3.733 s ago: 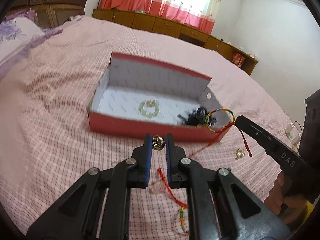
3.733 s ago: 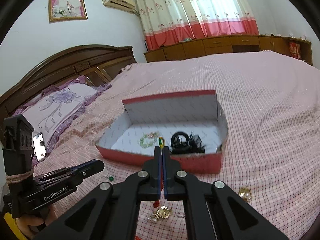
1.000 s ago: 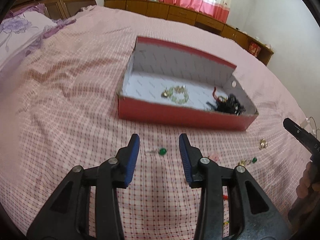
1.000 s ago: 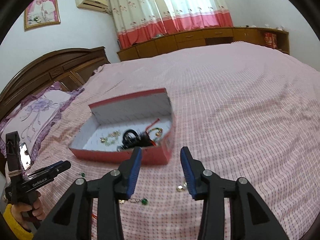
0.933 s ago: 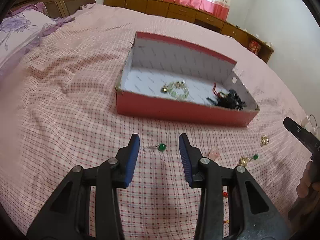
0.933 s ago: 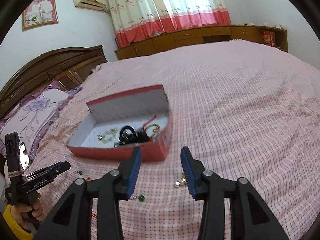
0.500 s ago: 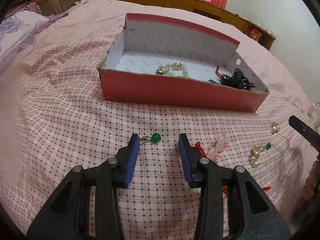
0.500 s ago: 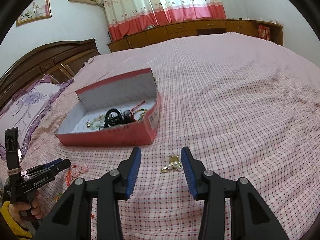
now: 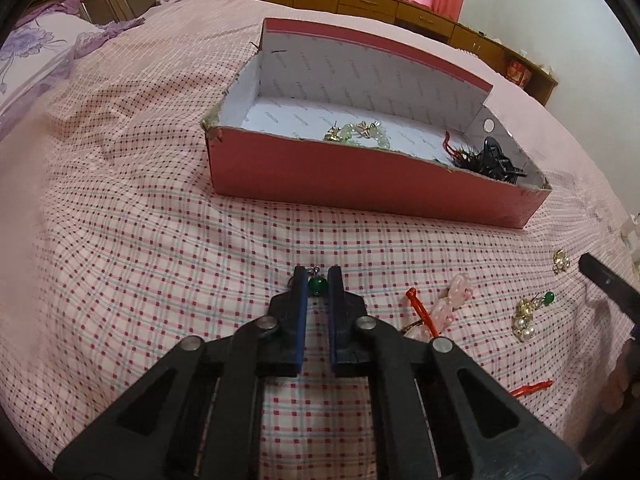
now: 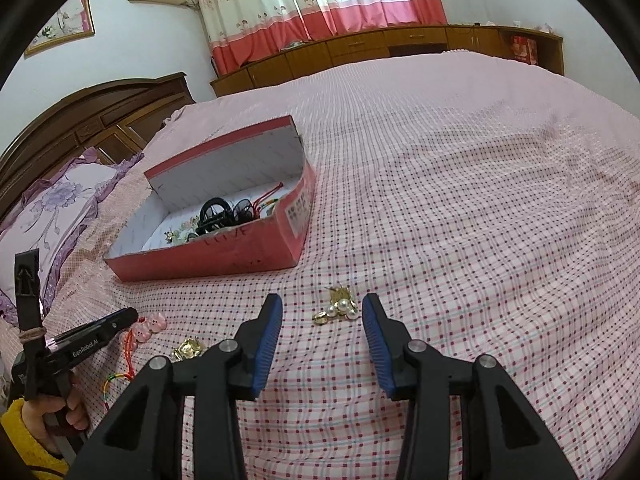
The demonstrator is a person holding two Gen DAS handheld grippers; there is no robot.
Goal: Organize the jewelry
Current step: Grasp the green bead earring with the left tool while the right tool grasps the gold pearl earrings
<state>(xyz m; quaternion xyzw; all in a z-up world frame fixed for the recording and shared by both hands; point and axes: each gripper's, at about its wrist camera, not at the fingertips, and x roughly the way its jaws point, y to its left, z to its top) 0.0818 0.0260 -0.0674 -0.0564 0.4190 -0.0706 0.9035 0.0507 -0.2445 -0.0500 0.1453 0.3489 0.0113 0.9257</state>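
Bedspread [image 9: 120, 240] lies bare left of the left gripper [image 9: 317, 280], whose jaws have just closed onto the green bead earring [image 9: 317, 285], short of the red box [image 9: 360, 180] wall. Right gripper [image 10: 322, 314] stands released, jaws straddling the pearl earring [image 10: 340, 309], lower than before; open cover beyond.

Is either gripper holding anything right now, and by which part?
The left gripper pinches the green bead earring by its bead. The right gripper is open, empty, around the pearl earring.
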